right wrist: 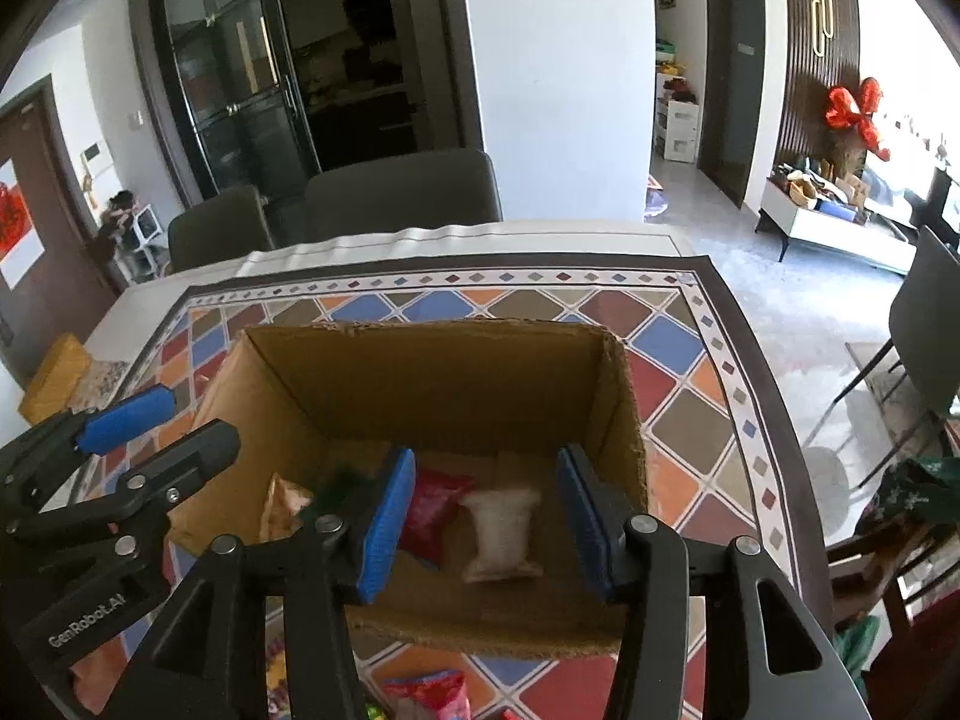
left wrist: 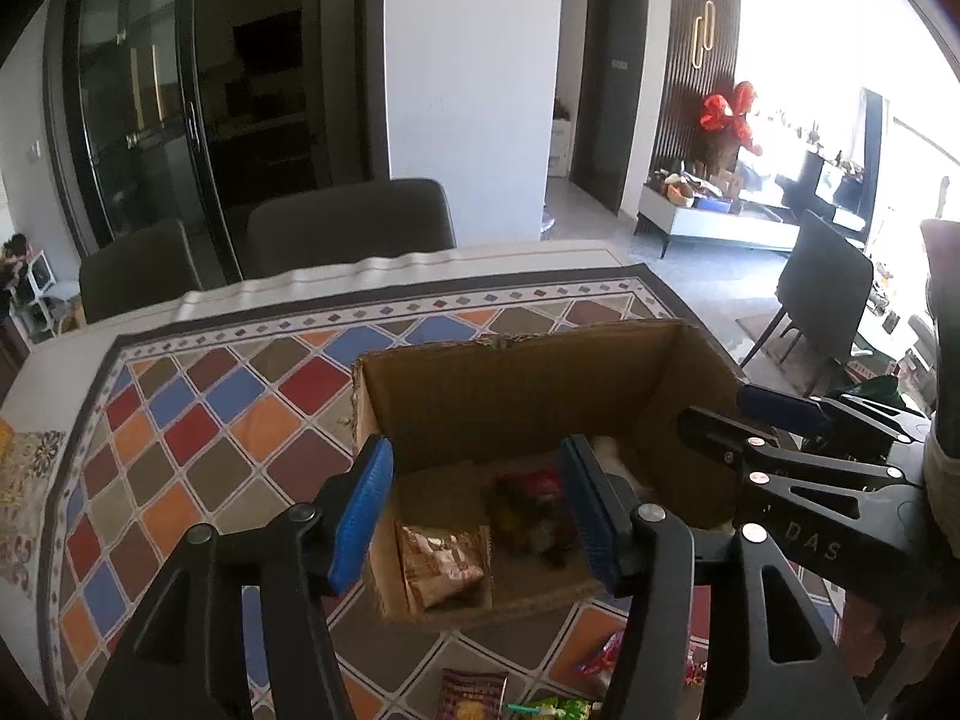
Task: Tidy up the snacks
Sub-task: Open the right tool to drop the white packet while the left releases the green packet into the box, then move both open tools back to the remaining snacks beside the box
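One cardboard box (right wrist: 432,378); four snack packets inside; two grippers; three chairs.

My right gripper's blue pad (right wrist: 384,525) hides part of the red snack packet (right wrist: 429,510). The colourful wrappers (left wrist: 540,705) are cut off below.

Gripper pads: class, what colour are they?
Blue, ribbed pads on black fingers; clearest in the right wrist view, over the cardboard box.
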Demonstrator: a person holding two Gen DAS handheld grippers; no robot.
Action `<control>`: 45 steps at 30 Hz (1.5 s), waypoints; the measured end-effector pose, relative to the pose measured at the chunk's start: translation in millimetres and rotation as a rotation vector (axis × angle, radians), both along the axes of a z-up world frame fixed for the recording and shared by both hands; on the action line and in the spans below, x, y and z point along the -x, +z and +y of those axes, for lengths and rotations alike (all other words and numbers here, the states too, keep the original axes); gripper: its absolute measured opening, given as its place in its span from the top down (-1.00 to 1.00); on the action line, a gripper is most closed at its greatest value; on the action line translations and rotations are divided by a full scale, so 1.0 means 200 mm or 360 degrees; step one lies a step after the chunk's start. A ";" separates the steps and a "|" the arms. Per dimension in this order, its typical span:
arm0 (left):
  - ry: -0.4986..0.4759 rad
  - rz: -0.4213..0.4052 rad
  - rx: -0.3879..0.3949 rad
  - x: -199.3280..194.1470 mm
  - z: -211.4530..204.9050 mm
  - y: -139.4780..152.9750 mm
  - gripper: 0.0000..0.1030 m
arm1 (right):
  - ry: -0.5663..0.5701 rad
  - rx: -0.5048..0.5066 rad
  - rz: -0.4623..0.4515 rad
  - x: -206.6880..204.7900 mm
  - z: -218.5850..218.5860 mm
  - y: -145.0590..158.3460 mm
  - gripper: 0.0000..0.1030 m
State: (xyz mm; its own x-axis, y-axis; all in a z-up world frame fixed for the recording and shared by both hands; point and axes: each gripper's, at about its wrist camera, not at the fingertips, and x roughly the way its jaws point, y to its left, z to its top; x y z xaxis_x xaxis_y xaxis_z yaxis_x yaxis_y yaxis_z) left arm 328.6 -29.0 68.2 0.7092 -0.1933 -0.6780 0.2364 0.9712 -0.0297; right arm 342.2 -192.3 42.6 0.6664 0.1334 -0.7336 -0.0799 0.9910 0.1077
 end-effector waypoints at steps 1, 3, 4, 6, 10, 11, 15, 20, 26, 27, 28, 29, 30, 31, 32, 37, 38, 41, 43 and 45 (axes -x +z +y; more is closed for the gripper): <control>0.0000 -0.0017 0.0000 0.02 0.00 0.01 -0.11 | -0.0002 0.0003 -0.0011 0.02 0.00 0.01 0.02; -0.0006 -0.0054 0.0010 0.08 0.00 0.04 -0.11 | 0.0004 0.0002 -0.0048 0.07 0.00 0.03 0.02; -0.0009 -0.0066 0.0016 0.10 0.00 0.06 -0.11 | 0.0005 0.0000 -0.0062 0.08 0.00 0.04 0.02; -0.0013 -0.0100 0.0030 0.17 0.01 0.09 -0.11 | 0.0010 -0.0012 -0.0096 0.14 -0.01 0.06 0.02; -0.0008 -0.0156 0.0022 0.27 0.01 0.14 -0.12 | 0.0014 -0.0035 -0.0140 0.24 -0.02 0.10 0.02; -0.0010 -0.0166 0.0023 0.30 0.01 0.14 -0.12 | 0.0024 -0.0038 -0.0151 0.26 -0.02 0.11 0.02; -0.0027 -0.0197 0.0026 0.42 0.00 0.15 -0.12 | 0.0050 -0.0051 -0.0176 0.35 -0.02 0.11 0.02; -0.0045 -0.0217 0.0019 0.55 -0.01 0.12 -0.12 | 0.0085 -0.0080 -0.0197 0.48 -0.02 0.08 0.02; -0.0048 -0.0230 0.0015 0.67 -0.01 0.08 -0.12 | 0.0105 -0.0083 -0.0207 0.60 -0.02 0.03 0.02; -0.0052 -0.0230 0.0018 0.69 -0.01 0.06 -0.12 | 0.0106 -0.0085 -0.0207 0.61 -0.02 0.02 0.02; -0.0055 -0.0230 0.0014 0.70 -0.01 0.05 -0.12 | 0.0106 -0.0091 -0.0204 0.63 -0.03 0.01 0.02; -0.0057 -0.0230 0.0008 0.72 -0.02 0.04 -0.12 | 0.0107 -0.0093 -0.0202 0.65 -0.03 0.00 0.02; -0.0061 -0.0228 0.0005 0.74 -0.02 0.03 -0.12 | 0.0109 -0.0099 -0.0195 0.67 -0.03 -0.01 0.02; -0.0070 -0.0221 0.0006 0.76 -0.03 0.01 -0.12 | 0.0115 -0.0106 -0.0189 0.69 -0.04 -0.02 0.02; -0.0075 -0.0209 0.0008 0.77 -0.03 0.00 -0.12 | 0.0117 -0.0109 -0.0186 0.71 -0.04 -0.03 0.02; -0.0092 -0.0151 0.0015 0.84 -0.06 -0.08 -0.12 | 0.0110 -0.0121 -0.0156 0.79 -0.06 -0.10 0.02; -0.0090 -0.0141 0.0013 0.85 -0.06 -0.10 -0.12 | 0.0107 -0.0122 -0.0147 0.81 -0.06 -0.11 0.02; -0.0094 -0.0106 0.0017 0.88 -0.07 -0.15 -0.12 | 0.0098 -0.0092 -0.0123 0.85 -0.07 -0.16 0.02; -0.0109 -0.0078 0.0015 0.89 -0.08 -0.19 -0.12 | 0.0098 -0.0085 -0.0089 0.87 -0.07 -0.20 0.02; -0.0130 -0.0042 0.0021 0.90 -0.08 -0.23 -0.12 | 0.0101 -0.0090 -0.0056 0.89 -0.08 -0.24 0.02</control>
